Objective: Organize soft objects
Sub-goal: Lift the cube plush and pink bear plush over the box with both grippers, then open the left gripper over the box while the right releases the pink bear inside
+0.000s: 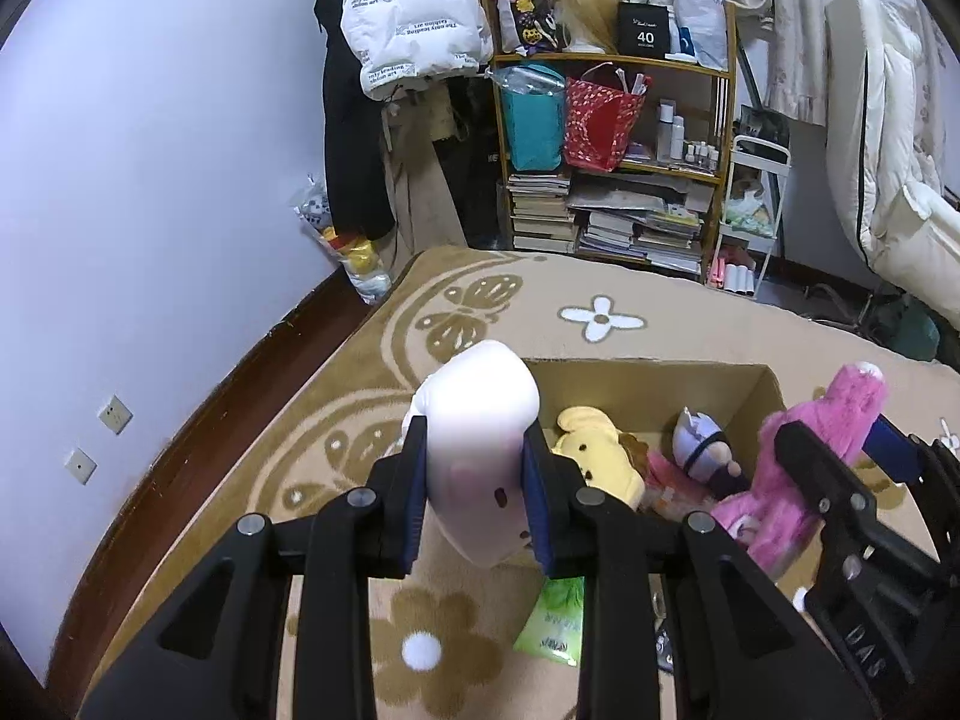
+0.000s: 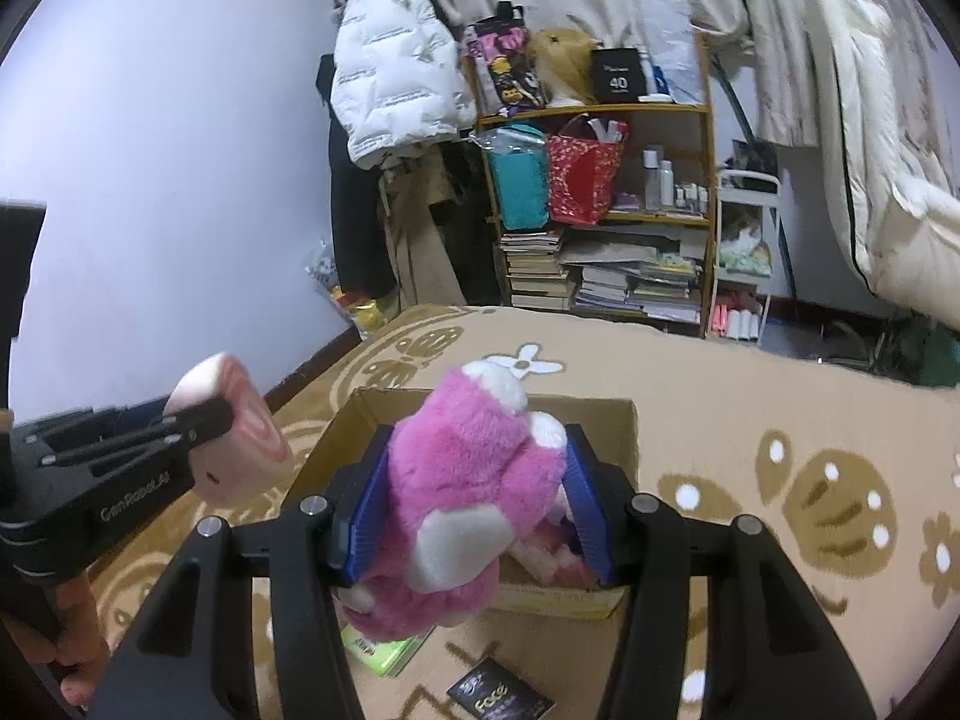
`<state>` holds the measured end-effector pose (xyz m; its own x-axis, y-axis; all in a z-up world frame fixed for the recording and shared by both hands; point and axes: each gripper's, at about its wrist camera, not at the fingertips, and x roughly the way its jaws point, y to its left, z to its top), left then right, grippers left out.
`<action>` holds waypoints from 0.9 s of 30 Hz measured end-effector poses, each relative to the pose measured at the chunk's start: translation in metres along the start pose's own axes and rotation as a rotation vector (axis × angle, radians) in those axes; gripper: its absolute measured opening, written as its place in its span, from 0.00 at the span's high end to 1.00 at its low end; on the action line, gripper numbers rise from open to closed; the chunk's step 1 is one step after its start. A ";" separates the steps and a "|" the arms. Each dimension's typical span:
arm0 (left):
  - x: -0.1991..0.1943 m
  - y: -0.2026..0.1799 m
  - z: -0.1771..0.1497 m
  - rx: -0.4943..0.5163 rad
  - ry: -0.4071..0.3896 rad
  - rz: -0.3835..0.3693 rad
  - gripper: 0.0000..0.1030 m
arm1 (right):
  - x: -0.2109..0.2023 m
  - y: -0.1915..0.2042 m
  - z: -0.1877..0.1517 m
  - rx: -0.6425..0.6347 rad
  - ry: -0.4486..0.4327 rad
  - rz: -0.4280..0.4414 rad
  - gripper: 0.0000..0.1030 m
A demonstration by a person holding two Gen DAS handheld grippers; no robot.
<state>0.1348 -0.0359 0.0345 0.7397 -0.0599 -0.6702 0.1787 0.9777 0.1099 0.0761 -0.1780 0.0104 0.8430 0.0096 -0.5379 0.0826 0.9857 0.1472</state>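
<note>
My left gripper (image 1: 475, 450) is shut on a white and pink plush toy (image 1: 480, 414), held in the air at the left near corner of an open cardboard box (image 1: 636, 387). My right gripper (image 2: 474, 480) is shut on a pink furry plush (image 2: 462, 480) with white patches, raised over the same box (image 2: 600, 414). In the left wrist view that pink plush (image 1: 810, 450) and the right gripper (image 1: 840, 450) show at the right. In the right wrist view the left gripper (image 2: 222, 438) and its toy (image 2: 240, 420) show at the left. Inside the box lie a yellow plush (image 1: 594, 450) and a small doll (image 1: 705, 444).
The box stands on a beige patterned rug (image 1: 456, 312). A green packet (image 1: 555, 624) and a black packet (image 2: 498, 693) lie on the rug in front of it. A cluttered bookshelf (image 1: 618, 162), hanging coats (image 1: 414, 12), bedding (image 1: 900, 150) and a wall (image 1: 150, 180) surround the area. A hand (image 2: 78, 636) holds the left gripper.
</note>
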 end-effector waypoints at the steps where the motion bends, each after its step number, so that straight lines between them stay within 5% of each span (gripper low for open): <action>1: 0.003 -0.001 0.001 0.002 0.000 -0.005 0.74 | 0.003 0.001 0.000 -0.009 0.000 -0.001 0.45; 27: 0.048 -0.008 -0.007 -0.013 0.049 -0.043 0.73 | 0.037 -0.016 -0.003 0.004 0.003 -0.013 0.43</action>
<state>0.1641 -0.0454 -0.0040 0.6990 -0.0928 -0.7091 0.2013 0.9770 0.0707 0.1040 -0.1925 -0.0145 0.8400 -0.0026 -0.5426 0.0955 0.9851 0.1430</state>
